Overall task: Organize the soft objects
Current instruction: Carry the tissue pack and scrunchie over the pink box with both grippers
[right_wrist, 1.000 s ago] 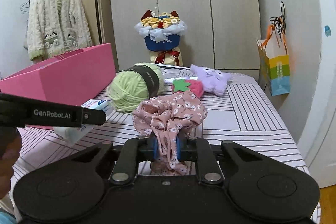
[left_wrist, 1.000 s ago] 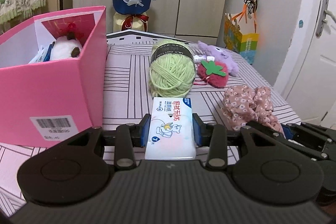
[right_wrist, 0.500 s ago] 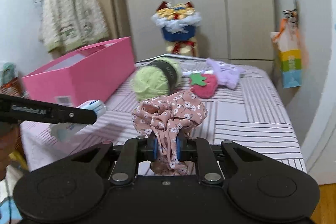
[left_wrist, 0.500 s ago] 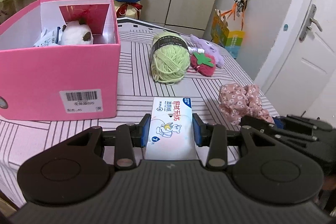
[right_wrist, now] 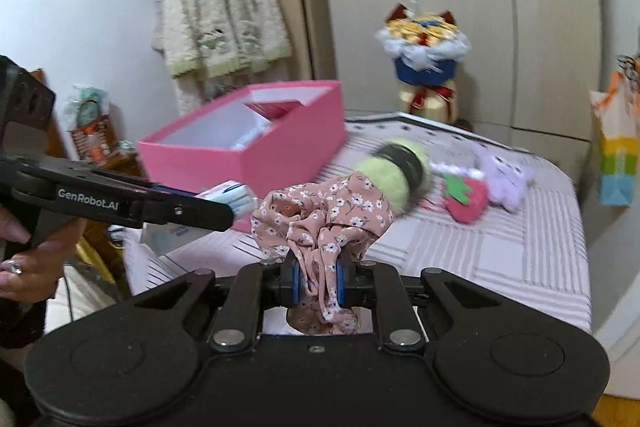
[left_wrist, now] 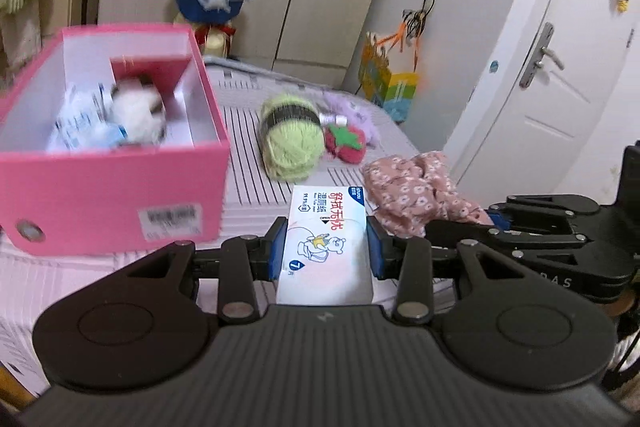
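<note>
Right now both grippers are carrying something above a striped bedcover (right_wrist: 520, 259). The left gripper (left_wrist: 326, 253) is squeezing a flat, glossy pack of wet wipes (left_wrist: 326, 231) between its blue pads, jaws closed on the pack's long sides. The right gripper (right_wrist: 316, 285) is pinching a pink floral scrunchie (right_wrist: 320, 223), jaws closed on a thin gathered fold while most of the ruffled fabric is billowing loose above the fingers.

A rigid pink cardboard box (left_wrist: 120, 187) is sitting open at the near left of the bed, already holding a white plush and some crinkly packets, both blurred. Further off and to the right are lying a fuzzy green yarn ball (left_wrist: 292, 143) with a black band, a felt strawberry (left_wrist: 346, 143) and a lilac plush (right_wrist: 504, 179).

Risks, as a judgement: the slick wrapper could be slipping out if the grip eases during travel; the scrunchie, held by one fold only, could be sliding free or snagging on the box rim; and the two grippers, now just beside each other, could be colliding if both are heading to the box at once
</note>
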`<state>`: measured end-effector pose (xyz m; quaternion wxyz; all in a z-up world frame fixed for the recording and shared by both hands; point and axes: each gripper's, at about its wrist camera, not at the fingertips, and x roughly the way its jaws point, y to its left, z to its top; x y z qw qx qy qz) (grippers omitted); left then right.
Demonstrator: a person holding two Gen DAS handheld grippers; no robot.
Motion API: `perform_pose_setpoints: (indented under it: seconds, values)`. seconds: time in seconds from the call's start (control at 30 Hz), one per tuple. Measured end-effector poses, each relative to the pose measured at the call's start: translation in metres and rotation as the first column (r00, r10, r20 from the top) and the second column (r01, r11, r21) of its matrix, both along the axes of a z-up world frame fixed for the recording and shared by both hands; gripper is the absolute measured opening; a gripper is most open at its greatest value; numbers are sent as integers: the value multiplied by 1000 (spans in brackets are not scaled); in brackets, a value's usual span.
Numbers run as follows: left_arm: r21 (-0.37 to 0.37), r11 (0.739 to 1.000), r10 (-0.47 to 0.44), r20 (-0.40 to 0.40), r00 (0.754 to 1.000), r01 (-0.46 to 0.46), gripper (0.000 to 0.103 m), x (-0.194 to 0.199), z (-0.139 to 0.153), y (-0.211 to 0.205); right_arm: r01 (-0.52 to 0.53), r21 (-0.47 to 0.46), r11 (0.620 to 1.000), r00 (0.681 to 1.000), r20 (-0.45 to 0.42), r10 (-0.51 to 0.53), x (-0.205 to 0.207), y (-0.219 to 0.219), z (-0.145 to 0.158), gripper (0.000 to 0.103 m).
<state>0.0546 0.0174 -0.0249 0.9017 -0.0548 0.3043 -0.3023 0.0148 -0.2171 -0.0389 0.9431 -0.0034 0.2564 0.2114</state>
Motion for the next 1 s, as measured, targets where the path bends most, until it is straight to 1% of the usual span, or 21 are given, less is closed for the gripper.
perform_pose_setpoints:
  seconds: [0.17,0.33,0.43,0.5,0.57,0.63,0.73,0.77,0.8,0.83,0.87,0.9,0.93,0.97,1.0]
  values:
    - [35,997,58,101,993,-62,39,-7,25,20,-59,9,998,997,57,58,6,23,18,20]
    - [54,986,146,149,978,-155,39,2,40,46,-122,48,991,988,99,117,32,47,31,20]
    - [53,977,196,169,966,-208,39,15,47,57,-149,51,988,983,118,142,52,64,37,20]
    - [56,967,235,189,953,-250,39,26,51,63,-171,57,984,980,112,164,69,74,40,20]
    - [69,955,270,208,940,-289,39,39,53,69,-198,60,978,978,85,193,89,85,40,20]
    - [84,944,299,199,933,-320,39,59,52,75,-213,49,976,976,50,211,111,98,40,20]
    - [108,937,313,166,935,-333,39,89,48,82,-236,-15,972,972,18,236,140,121,38,20]
    - [121,931,323,167,931,-344,39,98,46,83,-249,-45,967,968,9,250,148,129,37,20]
    - [143,923,330,181,926,-357,39,105,44,83,-273,-100,957,962,0,274,157,139,35,20]
    - [164,914,340,193,921,-372,39,113,41,82,-295,-175,939,955,-9,298,165,151,32,21]
    - [178,906,350,192,917,-383,39,121,39,82,-331,-248,911,943,-44,331,174,162,27,22]
    - [189,903,353,184,917,-386,39,129,36,82,-367,-292,883,930,-85,358,183,170,23,22]
    - [192,905,350,173,921,-380,39,136,35,82,-398,-318,860,917,-128,378,193,175,18,22]
    - [195,906,348,165,923,-376,39,141,33,83,-421,-327,846,907,-163,388,202,179,15,22]
    - [204,903,351,156,923,-378,39,146,32,83,-434,-326,840,900,-188,392,210,181,13,22]
